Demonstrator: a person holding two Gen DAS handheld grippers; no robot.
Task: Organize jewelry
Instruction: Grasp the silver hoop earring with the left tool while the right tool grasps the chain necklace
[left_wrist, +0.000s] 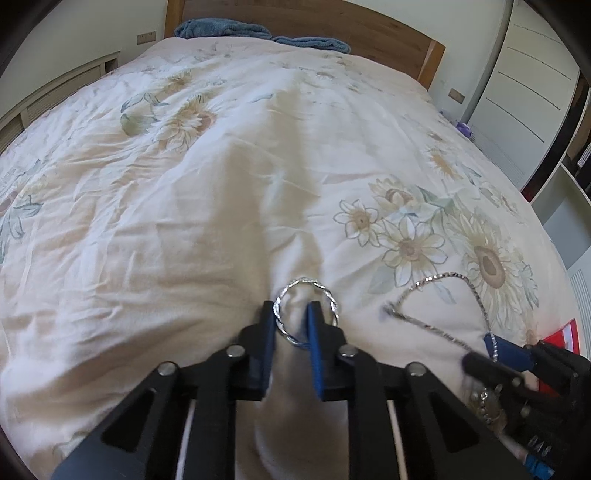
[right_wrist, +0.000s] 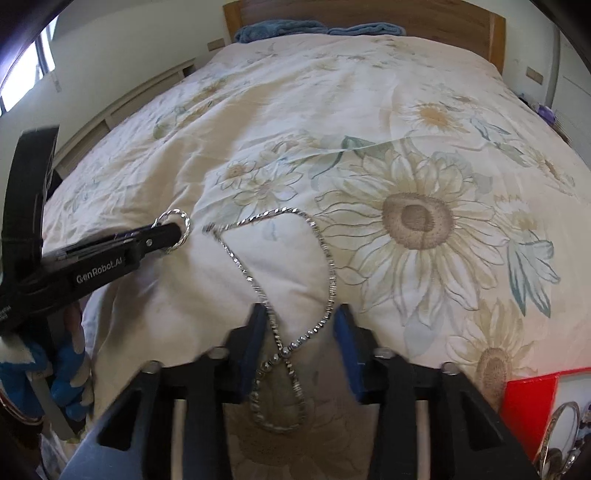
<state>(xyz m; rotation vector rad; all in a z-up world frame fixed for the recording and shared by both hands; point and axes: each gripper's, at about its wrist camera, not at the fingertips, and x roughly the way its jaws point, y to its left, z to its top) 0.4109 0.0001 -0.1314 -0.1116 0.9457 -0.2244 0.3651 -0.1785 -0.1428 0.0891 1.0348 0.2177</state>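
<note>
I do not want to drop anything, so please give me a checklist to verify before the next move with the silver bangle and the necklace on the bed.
1. Left claw grips the bangle: not ok; the bangle only circles one finger, jaws apart.
2. Right claw straddles the necklace: ok; the chain's crossing lies between the open fingers.
3. Necklace separate from bangle: ok; a strip of duvet shows between them.
4. Red box in view: ok, at the lower right of the right wrist view.
5. Free room inside the red box: cannot tell.
</note>
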